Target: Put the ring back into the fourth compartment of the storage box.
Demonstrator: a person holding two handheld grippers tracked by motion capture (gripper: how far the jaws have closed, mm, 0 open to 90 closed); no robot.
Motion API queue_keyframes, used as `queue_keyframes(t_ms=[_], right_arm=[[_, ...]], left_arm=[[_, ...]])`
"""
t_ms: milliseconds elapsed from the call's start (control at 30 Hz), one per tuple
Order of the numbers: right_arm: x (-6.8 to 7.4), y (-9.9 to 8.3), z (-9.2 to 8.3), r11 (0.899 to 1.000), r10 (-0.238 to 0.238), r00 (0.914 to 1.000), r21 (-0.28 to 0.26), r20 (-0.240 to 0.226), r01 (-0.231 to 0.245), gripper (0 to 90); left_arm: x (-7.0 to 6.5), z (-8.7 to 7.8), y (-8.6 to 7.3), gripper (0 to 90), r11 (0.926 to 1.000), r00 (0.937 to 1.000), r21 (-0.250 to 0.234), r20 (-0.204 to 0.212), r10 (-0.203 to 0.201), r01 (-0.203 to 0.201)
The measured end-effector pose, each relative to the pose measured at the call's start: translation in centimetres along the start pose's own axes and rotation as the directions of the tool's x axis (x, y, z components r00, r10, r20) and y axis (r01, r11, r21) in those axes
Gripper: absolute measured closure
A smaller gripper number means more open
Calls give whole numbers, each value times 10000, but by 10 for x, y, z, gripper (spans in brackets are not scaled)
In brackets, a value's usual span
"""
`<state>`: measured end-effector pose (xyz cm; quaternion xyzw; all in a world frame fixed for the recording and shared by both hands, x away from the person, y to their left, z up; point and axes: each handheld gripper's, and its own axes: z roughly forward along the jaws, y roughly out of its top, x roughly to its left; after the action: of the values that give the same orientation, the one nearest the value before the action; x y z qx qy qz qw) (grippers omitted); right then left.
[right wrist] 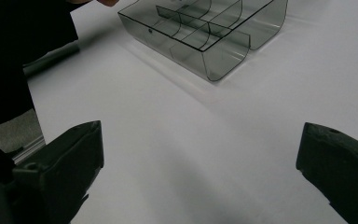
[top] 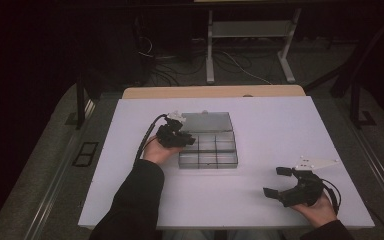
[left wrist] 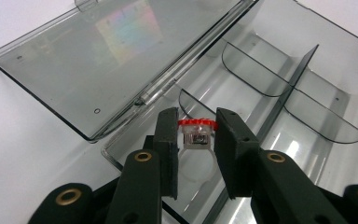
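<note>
A smoky clear compartment box [top: 208, 157] lies open in the middle of the white table, its lid [left wrist: 112, 56] folded flat behind it. My left gripper [top: 186, 140] hangs over the box's left end. It is shut on a small ring [left wrist: 196, 134] with a red-rimmed clear top and a white band, held above the near-left compartment [left wrist: 191, 170]. My right gripper [top: 276, 181] rests low over the table's front right, its jaws wide apart with nothing between them. In the right gripper view, that gripper [right wrist: 200, 144] faces the box [right wrist: 205, 51] from a distance.
Curved dividers [left wrist: 256, 70] split the box into several compartments that look bare. The white table [top: 280, 125] has open surface around the box. A dark sleeve [right wrist: 9, 56] crosses the left of the right gripper view. Desk legs and cables [top: 210, 60] stand beyond the far edge.
</note>
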<state>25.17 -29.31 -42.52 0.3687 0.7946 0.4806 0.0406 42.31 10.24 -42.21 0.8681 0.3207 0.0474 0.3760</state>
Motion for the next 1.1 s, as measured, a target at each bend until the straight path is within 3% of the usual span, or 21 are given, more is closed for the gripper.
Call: queue_keyframes(t_ms=[467, 633, 900, 1100], right_arm=[[0, 0, 0, 10000, -35, 10000, 28, -32, 35, 1], [0, 0, 0, 10000, -7, 10000, 12, -7, 7, 1], [1, 0, 0, 10000, -14, 10000, 23, 16, 14, 1], [1, 0, 0, 10000, -9, 10000, -8, -9, 9, 1]], left_arm=[[-2, -7, 1, 533, 9997, 9984, -153, 546, -172, 181], [-6, -16, 2, 350, 9989, 9979, -331, 574, -311, 330], [-14, -31, 4, 206, 9969, 9962, -645, 773, -404, 454], [-22, -41, 2, 87, 9945, 9971, -859, 522, -561, 604]])
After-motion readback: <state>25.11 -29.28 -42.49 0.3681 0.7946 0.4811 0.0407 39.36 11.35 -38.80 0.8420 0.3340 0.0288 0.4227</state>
